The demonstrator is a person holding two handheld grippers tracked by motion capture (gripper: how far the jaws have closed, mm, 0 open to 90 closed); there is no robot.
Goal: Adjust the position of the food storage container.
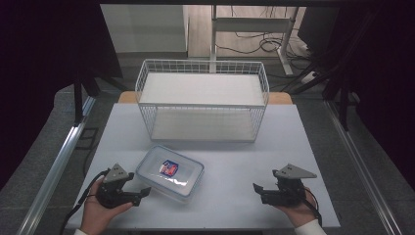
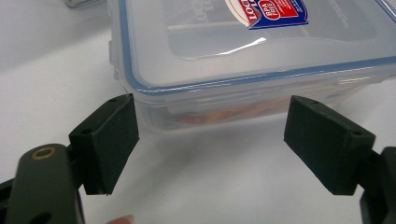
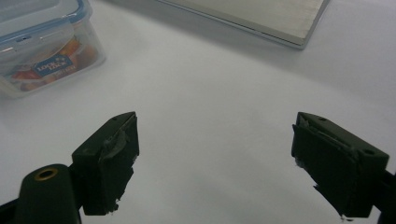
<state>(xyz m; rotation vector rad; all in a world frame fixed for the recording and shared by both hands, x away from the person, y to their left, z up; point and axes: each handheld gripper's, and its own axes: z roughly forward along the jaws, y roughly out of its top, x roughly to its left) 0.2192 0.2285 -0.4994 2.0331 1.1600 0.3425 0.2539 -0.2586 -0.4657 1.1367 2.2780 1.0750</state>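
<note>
Item: clear rectangular plastic lidded box with blue seal [image 1: 170, 173], lower centre, on my pale tabletop [image 1: 235, 161]. Left tongs [image 1: 139, 194] released, facing it for pickup; right tongs [image 1: 260, 192] released, idle lower right.

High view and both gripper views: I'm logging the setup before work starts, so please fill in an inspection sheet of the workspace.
Surface: white rectangular table, bare around the things.
Job's things: clear lidded plastic food box with a blue seal, closed, near the left tongs.
Clutter: nothing seen.
Grippers: left tongs open, facing the box; right tongs open over bare table.
Cables: black cable trailing from the left tongs.
Surroundings: white wire two-tier shelf behind; dark curtains.
</note>
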